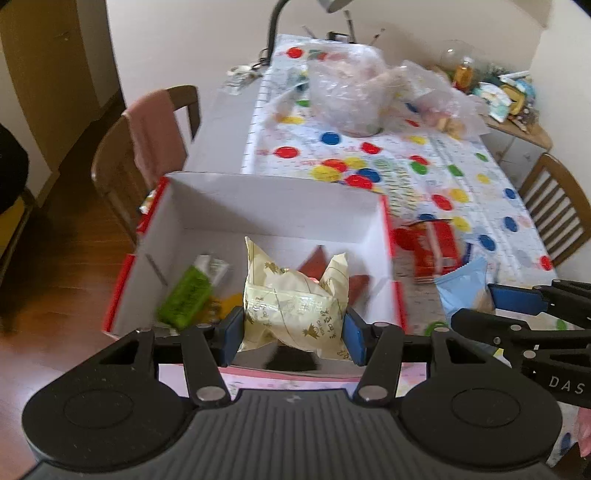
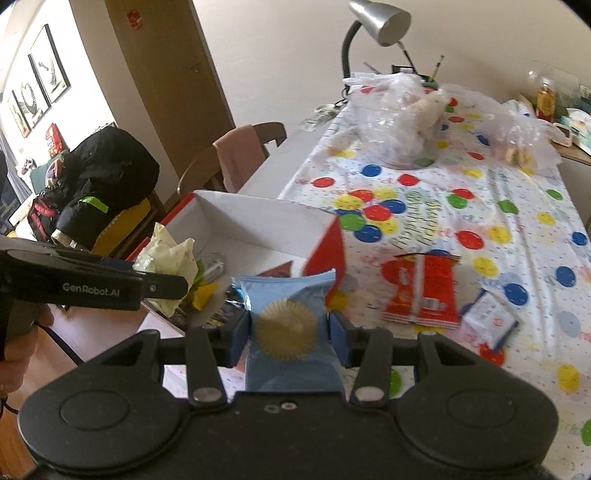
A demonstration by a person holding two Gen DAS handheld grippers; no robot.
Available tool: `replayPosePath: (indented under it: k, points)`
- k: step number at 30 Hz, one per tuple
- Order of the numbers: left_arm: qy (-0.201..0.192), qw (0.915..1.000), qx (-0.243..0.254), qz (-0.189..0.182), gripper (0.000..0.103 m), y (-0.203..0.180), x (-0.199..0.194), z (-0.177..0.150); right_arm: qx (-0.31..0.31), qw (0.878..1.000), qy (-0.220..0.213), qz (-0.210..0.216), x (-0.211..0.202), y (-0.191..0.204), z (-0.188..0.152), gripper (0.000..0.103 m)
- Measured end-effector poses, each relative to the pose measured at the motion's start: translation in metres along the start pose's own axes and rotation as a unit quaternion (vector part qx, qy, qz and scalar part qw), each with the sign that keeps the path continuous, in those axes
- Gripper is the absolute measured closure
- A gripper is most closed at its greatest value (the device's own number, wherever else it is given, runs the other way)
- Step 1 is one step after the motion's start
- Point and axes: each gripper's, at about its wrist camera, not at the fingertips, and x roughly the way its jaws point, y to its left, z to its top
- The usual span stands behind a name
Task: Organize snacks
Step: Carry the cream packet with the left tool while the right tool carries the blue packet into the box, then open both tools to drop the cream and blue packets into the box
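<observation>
My left gripper (image 1: 293,334) is shut on a cream snack packet (image 1: 295,302) and holds it over the near edge of the white box with red sides (image 1: 273,206). Inside the box lie a green packet (image 1: 184,295) and dark red wrappers (image 1: 314,260). In the right wrist view my right gripper (image 2: 288,332) is shut on a light blue packet (image 2: 288,314) showing a round biscuit, just right of the box (image 2: 258,221). The blue packet (image 1: 461,284) and the right gripper (image 1: 517,306) also show at the right of the left wrist view. The cream packet (image 2: 166,254) and left gripper (image 2: 92,284) appear at the left of the right wrist view.
On the dotted tablecloth (image 2: 480,206) lie a red snack pack (image 2: 421,291) and a small white-and-blue packet (image 2: 491,321). Clear plastic bags (image 2: 395,122) and a desk lamp (image 2: 380,22) stand at the far end. Chairs (image 1: 147,147) flank the table; a dark bag (image 2: 107,177) sits left.
</observation>
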Motion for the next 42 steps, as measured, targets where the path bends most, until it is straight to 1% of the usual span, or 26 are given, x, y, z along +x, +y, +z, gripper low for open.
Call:
replayPosePath:
  k: [8, 11, 16, 22, 30, 38, 42]
  points:
    - [0.031, 0.9991, -0.004, 0.027, 0.049, 0.045, 0.030, 0.012, -0.008, 1.000, 0.014, -0.013, 0.043, 0.032, 0.014, 0.058]
    - [0.046, 0.9984, -0.004, 0.032, 0.048, 0.057, 0.043, 0.017, -0.010, 1.000, 0.023, -0.018, 0.062, 0.039, 0.021, 0.058]
    - [0.065, 0.9966, 0.004, 0.050, 0.048, 0.071, 0.064, 0.025, -0.016, 0.999, 0.044, -0.026, 0.093, 0.051, 0.030, 0.058]
    - [0.093, 0.9934, 0.012, 0.065, 0.048, 0.080, 0.089, 0.029, -0.031, 0.996, 0.071, -0.033, 0.130, 0.065, 0.036, 0.058]
    - [0.117, 0.9906, 0.015, 0.069, 0.048, 0.084, 0.114, 0.028, -0.064, 0.991, 0.109, -0.033, 0.171, 0.084, 0.032, 0.058]
    - [0.128, 0.9896, 0.018, 0.062, 0.048, 0.083, 0.130, 0.023, -0.078, 0.988, 0.129, -0.039, 0.186, 0.093, 0.025, 0.058]
    - [0.124, 0.9900, 0.028, 0.063, 0.048, 0.079, 0.133, 0.021, -0.074, 0.987, 0.136, -0.043, 0.189, 0.092, 0.021, 0.058]
